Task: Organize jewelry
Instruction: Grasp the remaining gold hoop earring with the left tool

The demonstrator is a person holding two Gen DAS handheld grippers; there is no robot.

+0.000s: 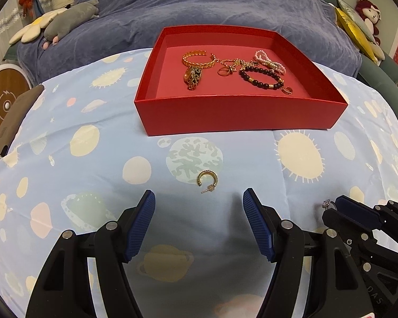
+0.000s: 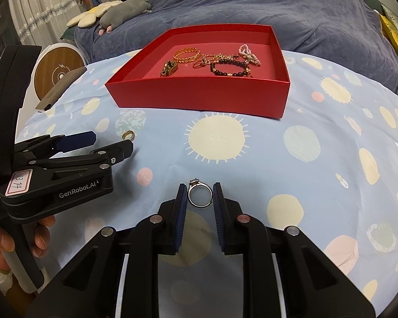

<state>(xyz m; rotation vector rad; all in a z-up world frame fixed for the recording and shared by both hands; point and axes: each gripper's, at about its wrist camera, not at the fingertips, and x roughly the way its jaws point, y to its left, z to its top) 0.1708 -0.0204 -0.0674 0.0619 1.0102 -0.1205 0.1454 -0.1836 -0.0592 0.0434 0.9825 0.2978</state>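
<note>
A red box (image 1: 241, 116) (image 2: 199, 98) on the blue planet-print cloth holds a gold bangle (image 1: 197, 58), a dark bead bracelet (image 1: 262, 78), a pearl bracelet (image 1: 269, 61) and small gold pieces. A gold hoop earring (image 1: 208, 179) (image 2: 128, 135) lies on the cloth just ahead of my open left gripper (image 1: 199, 198) (image 2: 111, 143). My right gripper (image 2: 200, 194) (image 1: 331, 206) is closed on a silver stone ring (image 2: 200, 194) (image 1: 327, 203), its pads touching both sides.
The blue planet-print cloth (image 2: 305, 159) covers a round surface. A blue blanket (image 1: 199, 13) and plush toys (image 1: 71, 18) lie behind the box. A round wooden-faced device (image 1: 5, 100) and a dark flat case (image 1: 16, 122) sit at the left edge.
</note>
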